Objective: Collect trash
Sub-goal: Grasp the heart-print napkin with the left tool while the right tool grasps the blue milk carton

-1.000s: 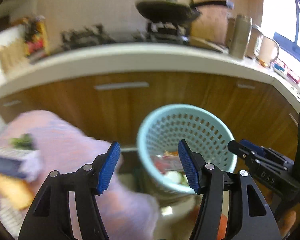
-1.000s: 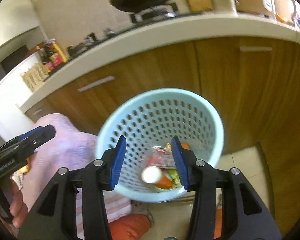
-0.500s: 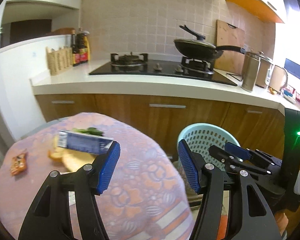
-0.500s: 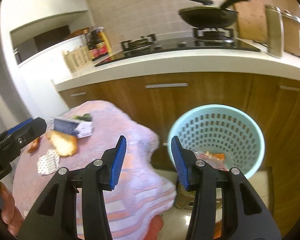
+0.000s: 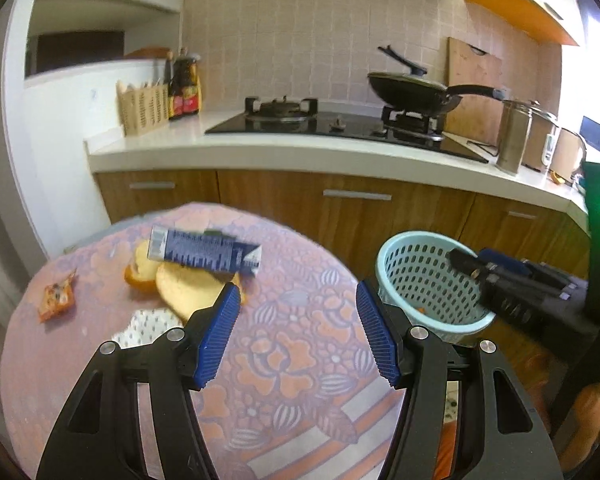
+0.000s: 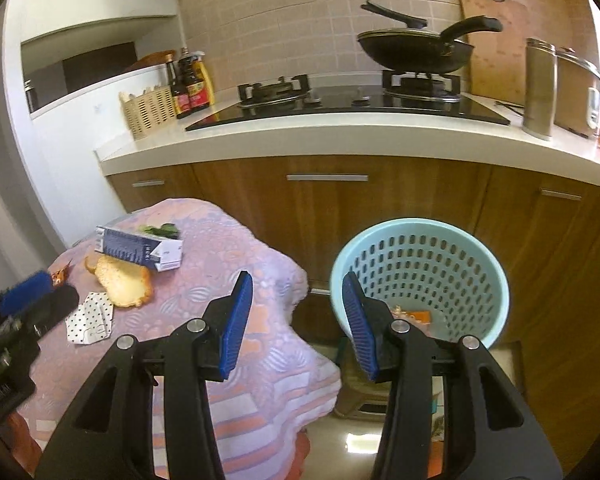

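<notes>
A round table with a pink patterned cloth (image 5: 284, 360) holds trash: a dark blue carton (image 5: 204, 250), yellow peel (image 5: 188, 286), an orange wrapper (image 5: 56, 294) and a dotted white paper (image 5: 148, 326). They also show in the right wrist view: carton (image 6: 136, 250), peel (image 6: 122, 280), paper (image 6: 90, 318). A light blue perforated basket (image 6: 420, 276) stands right of the table with some trash inside; it shows in the left wrist view too (image 5: 424, 280). My left gripper (image 5: 296, 332) is open and empty over the table. My right gripper (image 6: 296, 320) is open and empty between table and basket.
Wooden cabinets (image 6: 328, 208) under a white counter (image 6: 340, 132) stand behind the table and basket. The counter carries a gas hob, a black pan (image 6: 416, 52), bottles, a wicker holder and a steel canister. A stool (image 6: 364, 392) stands under the basket.
Both grippers pulled back and swung left from over the basket. The table and its trash have come into view; the basket now lies to the right. Both stay open.
</notes>
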`<state>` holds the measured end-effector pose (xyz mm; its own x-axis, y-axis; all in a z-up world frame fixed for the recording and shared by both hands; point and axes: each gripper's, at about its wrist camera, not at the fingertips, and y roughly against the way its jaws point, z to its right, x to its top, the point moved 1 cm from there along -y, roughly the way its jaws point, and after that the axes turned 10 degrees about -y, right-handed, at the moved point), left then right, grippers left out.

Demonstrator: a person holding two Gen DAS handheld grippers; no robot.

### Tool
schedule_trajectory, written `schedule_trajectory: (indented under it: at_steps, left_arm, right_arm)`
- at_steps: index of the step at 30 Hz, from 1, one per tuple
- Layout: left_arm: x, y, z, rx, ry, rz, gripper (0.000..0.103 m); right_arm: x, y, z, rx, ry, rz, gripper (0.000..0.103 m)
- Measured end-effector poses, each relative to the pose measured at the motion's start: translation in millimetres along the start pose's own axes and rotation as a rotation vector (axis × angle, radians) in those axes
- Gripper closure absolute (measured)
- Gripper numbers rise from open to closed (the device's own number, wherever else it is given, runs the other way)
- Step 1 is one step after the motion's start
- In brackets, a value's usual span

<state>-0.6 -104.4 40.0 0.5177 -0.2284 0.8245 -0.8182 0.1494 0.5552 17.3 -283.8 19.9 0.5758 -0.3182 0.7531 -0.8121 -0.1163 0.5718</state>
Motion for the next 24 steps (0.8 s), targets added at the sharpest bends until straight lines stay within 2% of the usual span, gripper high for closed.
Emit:
schedule_trajectory:
  at_steps: [3,6,7,10,13,16,18,19,24]
  left_arm:
    - [-16,-4,-28,0.031,0.067,-0.033,0.044]
    - [-39,-3,-81,0.138,0.161,-0.067,0.041]
    - [-45,-4,-94,0.158,0.184,-0.078,0.037]
    - [-65,-15,-138,0.206,0.245,-0.147,0.035]
    - [-79,-34,-160,0.144,0.274,-0.207,0.035]
    - [-87,-58,-168,0.047,0.306,-0.257,0.035]
    - [-90,-70,-166,0.005,0.303,-0.278,0.035]
    - [-92,-75,-165,0.003,0.301,-0.287,0.035]
    - [-96,-84,-161,0.036,0.284,-0.284,0.034]
  right_arm:
    - [-1,-1,-10,0.012,0.022,-0.005,0.060]
    - [-6,-11,-36,0.052,0.077,-0.019,0.060]
    - [-7,-15,-44,0.068,0.089,-0.026,0.060]
    - [-12,-32,-74,0.132,0.129,-0.054,0.060]
    - [-17,-51,-103,0.200,0.166,-0.078,0.054]
    - [-19,-75,-127,0.222,0.196,-0.096,0.053]
    - [-16,-85,-137,0.217,0.223,-0.092,0.045]
    - [-15,-93,-143,0.212,0.243,-0.095,0.039]
    - [-19,-110,-176,0.169,0.398,-0.087,0.034]
